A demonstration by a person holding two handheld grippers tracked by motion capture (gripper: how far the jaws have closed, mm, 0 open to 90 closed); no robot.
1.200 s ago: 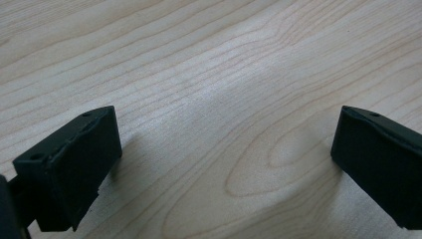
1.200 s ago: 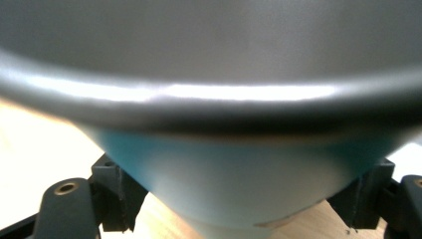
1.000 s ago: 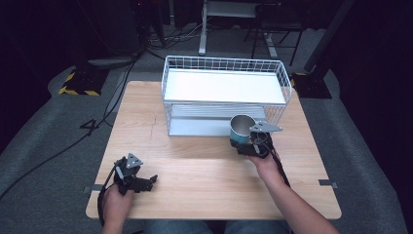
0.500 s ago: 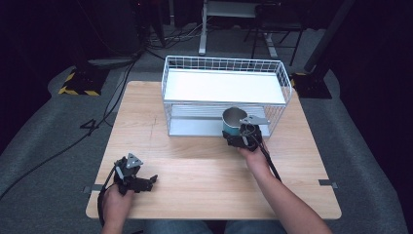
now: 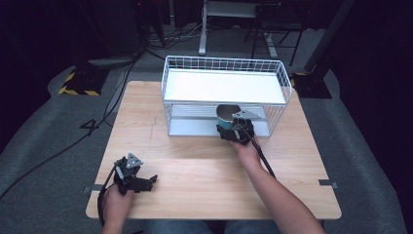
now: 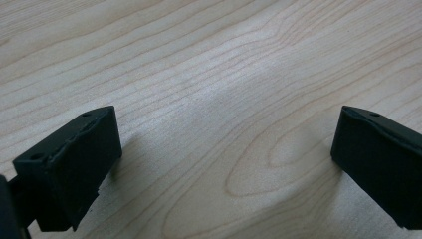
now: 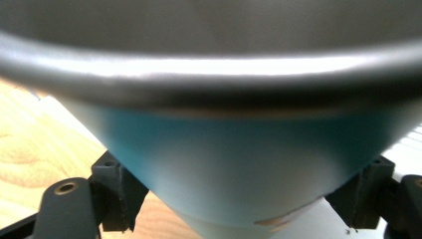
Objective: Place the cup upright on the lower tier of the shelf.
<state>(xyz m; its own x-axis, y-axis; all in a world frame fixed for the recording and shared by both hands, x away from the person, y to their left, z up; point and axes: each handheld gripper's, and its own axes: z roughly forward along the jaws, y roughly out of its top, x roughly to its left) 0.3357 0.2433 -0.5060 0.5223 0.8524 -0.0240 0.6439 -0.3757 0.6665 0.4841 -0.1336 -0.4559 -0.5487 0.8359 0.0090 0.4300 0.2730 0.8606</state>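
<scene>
The right gripper (image 5: 233, 127) pinched a teal cup (image 5: 225, 116) by its sides, upright, at the open front of the white wire rack (image 5: 224, 64). The left gripper (image 5: 138, 181) rested spread on the tabletop (image 5: 195, 165), well apart.

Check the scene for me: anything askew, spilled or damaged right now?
Nothing spilled or askew. The one oddity: the teal metal cup with the grey rim, clamped in the right gripper at the white wire rack, has a small scuff near its base. Left gripper sits open on the wooden table.
</scene>
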